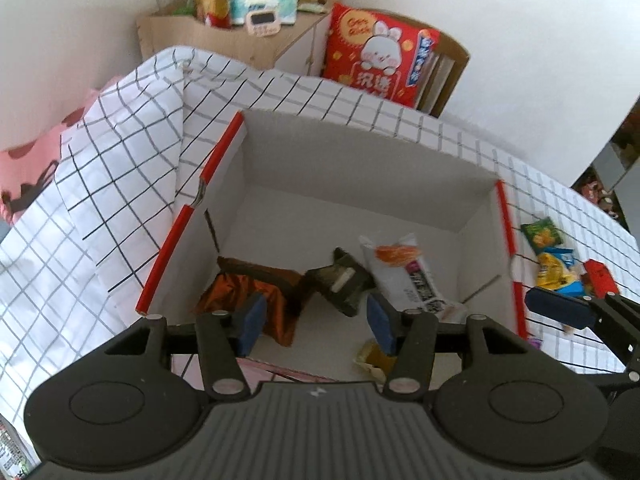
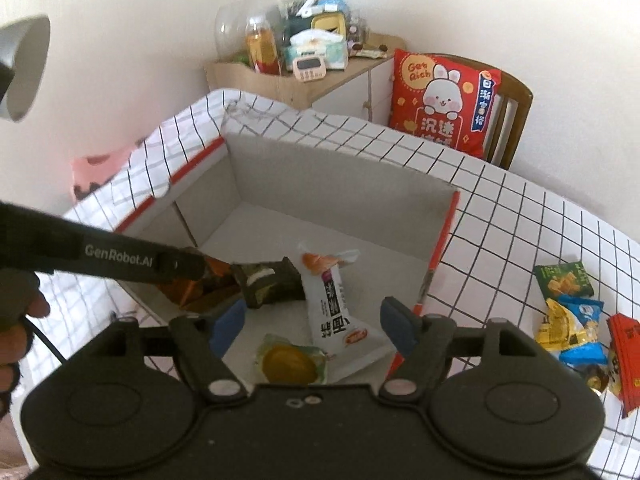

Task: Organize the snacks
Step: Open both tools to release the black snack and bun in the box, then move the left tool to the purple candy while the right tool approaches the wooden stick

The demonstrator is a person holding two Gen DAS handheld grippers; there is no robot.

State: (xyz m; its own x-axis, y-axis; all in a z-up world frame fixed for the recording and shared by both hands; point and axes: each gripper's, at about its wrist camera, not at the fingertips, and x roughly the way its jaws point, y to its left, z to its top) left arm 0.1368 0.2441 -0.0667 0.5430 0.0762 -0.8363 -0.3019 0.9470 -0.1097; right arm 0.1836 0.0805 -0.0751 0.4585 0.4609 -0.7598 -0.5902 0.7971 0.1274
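The white snack packet [image 2: 336, 312] lies flat on the floor of the red-edged cardboard box [image 2: 320, 184], its long axis running from the far wall toward the near edge, orange-printed end farthest. Beside it sit a dark green wrapper [image 2: 268, 284], a crumpled orange bag [image 1: 256, 292] half hidden behind the left gripper [image 1: 314, 320], and a yellow pouch [image 2: 292, 362] cut off by the right gripper [image 2: 314, 330]. Both grippers hang open and empty over the box. More snacks [image 2: 576, 320] wait on the checked cloth [image 2: 520, 220] outside.

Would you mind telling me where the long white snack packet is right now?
The white packet lies on the floor of the open box, toward its right side, between the dark green packet and the right wall.
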